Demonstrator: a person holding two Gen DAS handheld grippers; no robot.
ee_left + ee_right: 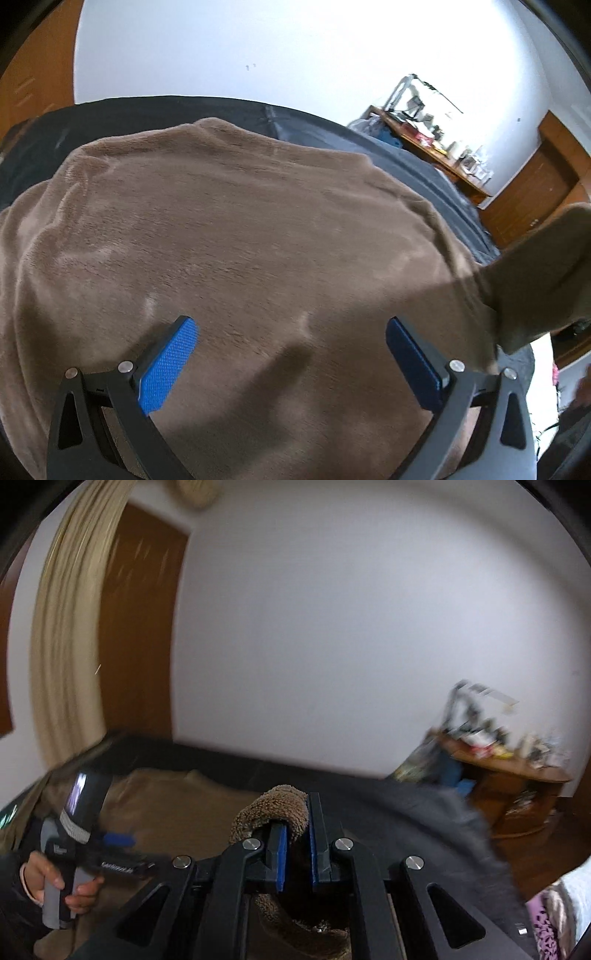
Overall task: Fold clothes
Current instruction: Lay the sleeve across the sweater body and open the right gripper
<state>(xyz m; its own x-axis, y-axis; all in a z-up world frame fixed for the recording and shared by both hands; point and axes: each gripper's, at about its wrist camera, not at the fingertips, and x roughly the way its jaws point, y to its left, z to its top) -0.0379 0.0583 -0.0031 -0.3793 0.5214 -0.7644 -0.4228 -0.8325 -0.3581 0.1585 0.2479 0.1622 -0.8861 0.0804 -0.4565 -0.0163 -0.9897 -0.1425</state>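
Note:
A brown fleece garment [236,236] lies spread over the dark bed cover [424,162] and fills most of the left wrist view. Above it my left gripper [291,328] hangs open, its blue pads [168,363] wide apart with nothing between them. A lifted part of the garment [546,266] stretches up toward the right edge. In the right wrist view my right gripper [298,821] is shut on a fold of the brown fleece garment [275,806], raised above the bed. The left gripper [116,840] appears at lower left, held by a hand [79,893].
A cluttered wooden desk [439,151] stands against the white wall at the far right, also the desk [513,775] in the right wrist view. A brown door [140,627] and a beige curtain [70,635] are at the left. The dark bed cover [388,805] runs past the garment.

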